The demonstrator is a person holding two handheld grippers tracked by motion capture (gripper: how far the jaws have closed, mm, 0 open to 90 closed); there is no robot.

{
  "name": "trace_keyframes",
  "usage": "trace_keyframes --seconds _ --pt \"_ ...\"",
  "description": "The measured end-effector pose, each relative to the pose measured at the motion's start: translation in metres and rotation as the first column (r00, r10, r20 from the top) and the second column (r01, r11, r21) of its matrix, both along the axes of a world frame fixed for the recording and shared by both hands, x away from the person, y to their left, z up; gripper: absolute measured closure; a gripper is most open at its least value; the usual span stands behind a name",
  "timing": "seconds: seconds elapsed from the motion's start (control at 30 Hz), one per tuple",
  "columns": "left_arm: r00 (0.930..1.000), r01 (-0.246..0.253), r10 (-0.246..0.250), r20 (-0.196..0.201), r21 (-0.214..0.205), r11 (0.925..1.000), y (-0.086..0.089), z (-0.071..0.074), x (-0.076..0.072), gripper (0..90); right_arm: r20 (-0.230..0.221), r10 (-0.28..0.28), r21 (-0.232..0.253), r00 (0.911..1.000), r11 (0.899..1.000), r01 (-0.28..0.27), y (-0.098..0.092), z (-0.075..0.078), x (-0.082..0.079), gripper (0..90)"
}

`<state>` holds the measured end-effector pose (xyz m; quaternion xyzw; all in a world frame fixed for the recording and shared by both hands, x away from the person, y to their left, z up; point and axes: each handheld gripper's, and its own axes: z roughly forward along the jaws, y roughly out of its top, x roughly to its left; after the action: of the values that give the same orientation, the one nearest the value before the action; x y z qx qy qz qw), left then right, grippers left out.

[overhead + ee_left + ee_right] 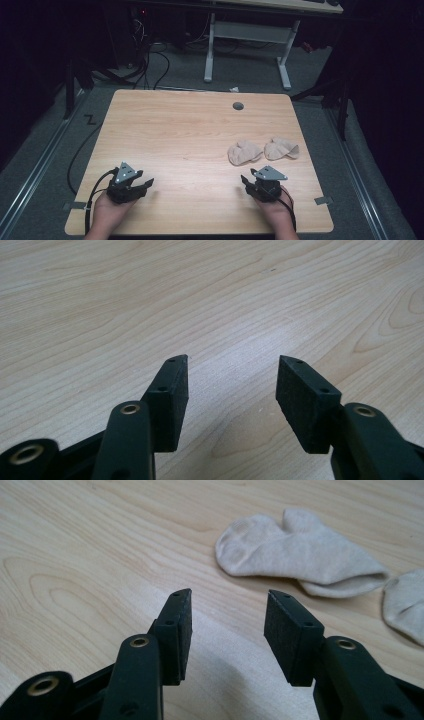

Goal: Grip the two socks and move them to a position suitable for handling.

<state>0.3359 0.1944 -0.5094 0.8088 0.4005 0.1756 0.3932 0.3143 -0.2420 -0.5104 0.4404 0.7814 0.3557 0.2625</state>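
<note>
Two beige socks lie on the wooden table (175, 130) right of centre: one folded sock (244, 151) (300, 552) and a second sock (281, 148) (405, 605) to its right. My right gripper (257, 183) (227, 630) rests near the front edge, just in front of the first sock, jaws open and empty. My left gripper (142, 184) (232, 395) sits at the front left over bare wood, open with nothing between its pads.
A small grey round cap (238, 106) is set into the tabletop near the far edge. Beyond the table stand a white desk frame (250, 45) and black cables (150, 65) on the grey floor.
</note>
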Motion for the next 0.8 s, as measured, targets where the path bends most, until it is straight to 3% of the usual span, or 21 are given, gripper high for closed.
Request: trace_keyframes --seconds 0.2,0.37,0.8 --pt "0.9999 0.010 -0.009 0.004 -0.020 0.9998 -0.0045 0.0003 0.0060 48.2 -0.026 0.006 -0.023 0.9997 1.000 -0.007 -0.0005 -0.0059 -0.0013 54.2" --pt "0.9997 0.025 -0.025 0.004 -0.013 0.9996 -0.0088 -0.0011 0.0067 48.2 -0.041 -0.002 -0.007 0.9991 1.000 0.002 -0.0037 -0.0080 -0.0025 54.3" --pt "1.0000 0.004 -0.004 -0.007 -0.021 0.9998 0.0004 -0.0006 0.0031 49.4 -0.050 0.020 0.004 0.9985 1.000 -0.020 0.0031 -0.0085 0.0041 59.1"
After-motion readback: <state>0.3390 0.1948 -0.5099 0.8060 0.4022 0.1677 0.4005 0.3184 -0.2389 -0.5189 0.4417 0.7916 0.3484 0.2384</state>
